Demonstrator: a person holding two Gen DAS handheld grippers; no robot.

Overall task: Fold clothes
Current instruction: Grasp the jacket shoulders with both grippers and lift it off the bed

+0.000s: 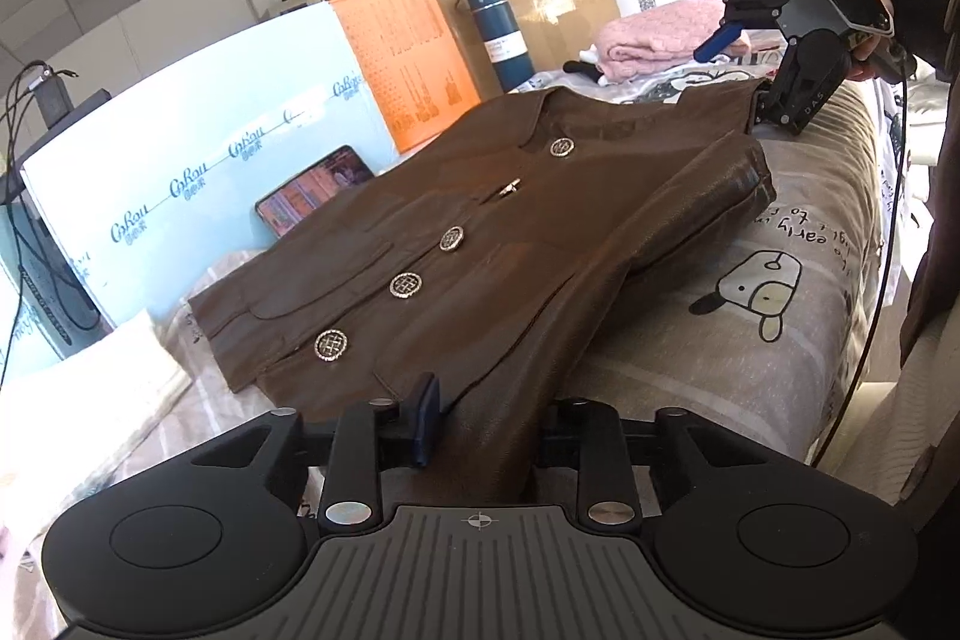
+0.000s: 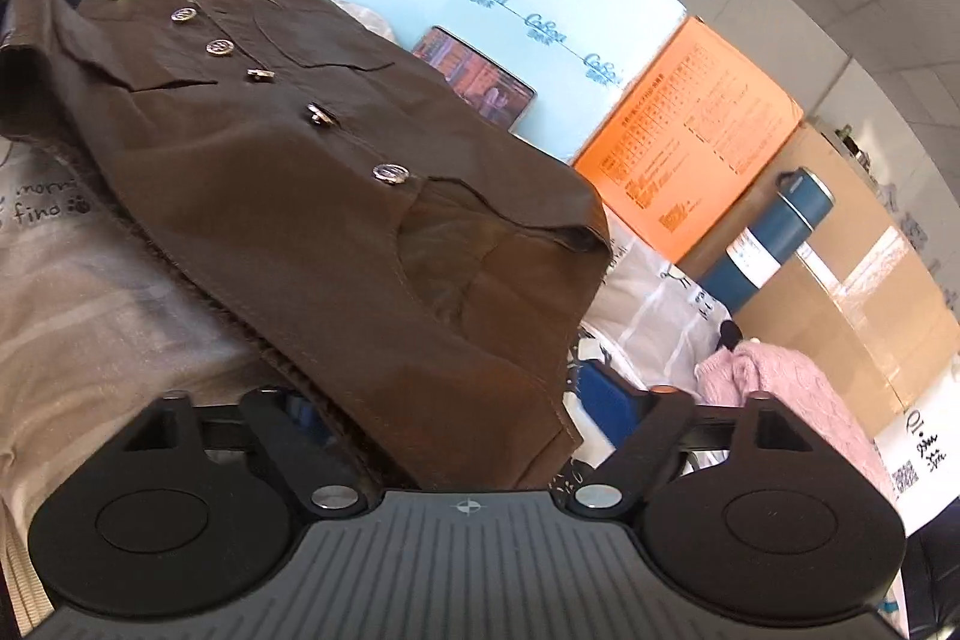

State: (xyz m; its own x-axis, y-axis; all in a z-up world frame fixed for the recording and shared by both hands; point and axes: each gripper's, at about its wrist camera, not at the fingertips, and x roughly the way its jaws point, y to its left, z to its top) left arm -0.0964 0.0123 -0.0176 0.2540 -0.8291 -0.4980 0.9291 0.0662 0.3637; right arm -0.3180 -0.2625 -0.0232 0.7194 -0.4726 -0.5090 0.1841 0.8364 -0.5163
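Note:
A brown leather jacket with metal buttons lies front up on the bed; it also shows in the right wrist view. My left gripper is shut on the jacket's hem corner, which runs between its blue fingers. My right gripper is shut on the jacket's shoulder edge by the collar; it also shows in the left wrist view at the jacket's far end. One sleeve is folded over the jacket's right side.
A grey cartoon-print bedsheet covers the bed. A folded pink sweater, a blue flask, a lit phone, a white pillow, pale blue and orange boards and a cardboard box line the far side.

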